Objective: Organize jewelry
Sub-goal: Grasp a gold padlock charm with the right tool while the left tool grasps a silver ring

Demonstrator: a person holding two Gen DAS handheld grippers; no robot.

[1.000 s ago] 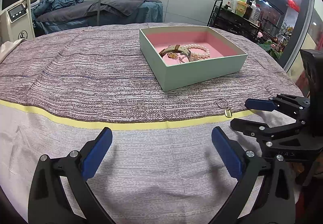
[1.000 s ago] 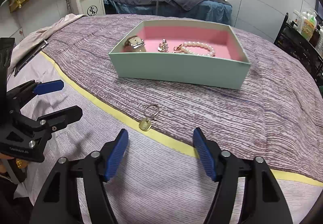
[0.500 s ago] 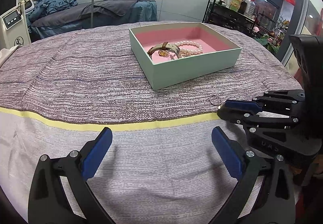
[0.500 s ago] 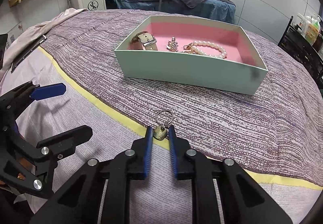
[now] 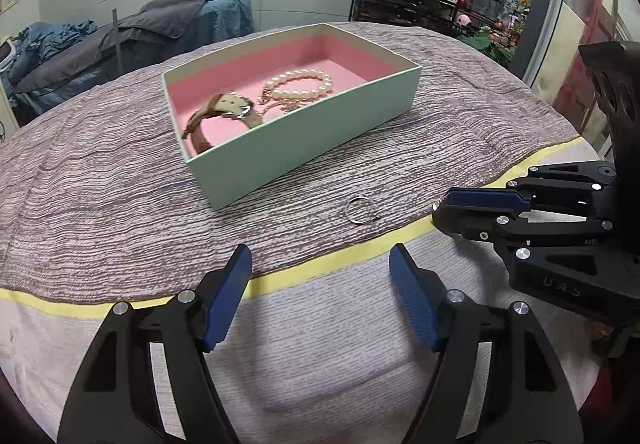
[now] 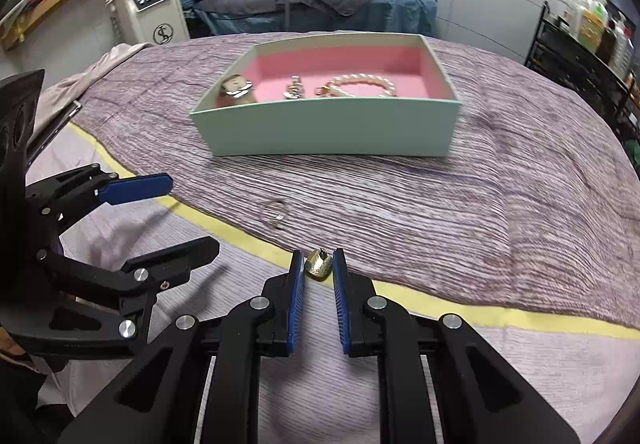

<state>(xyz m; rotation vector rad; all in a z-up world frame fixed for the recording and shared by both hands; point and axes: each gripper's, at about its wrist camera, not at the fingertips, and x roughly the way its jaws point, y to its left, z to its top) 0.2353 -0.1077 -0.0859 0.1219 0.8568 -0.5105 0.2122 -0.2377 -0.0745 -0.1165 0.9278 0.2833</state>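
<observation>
Gold charm pinched, ring loose on the cloth

In the right wrist view, the left hand-held gripper (image 6: 182, 212) gapes wide at left; the silver ring (image 6: 275, 213) lies centre-left on the desk (image 6: 520, 204); the right hand-held gripper (image 6: 318, 270) pinches the gold charm (image 6: 319, 265) at lower centre, the mint box (image 6: 332, 128) above.

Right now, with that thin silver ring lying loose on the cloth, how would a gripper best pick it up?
The ring lies flat on the bedspread, so come from above, one finger inside the hoop, one outside, and pinch the wire. The open left gripper sits nearest.
</observation>
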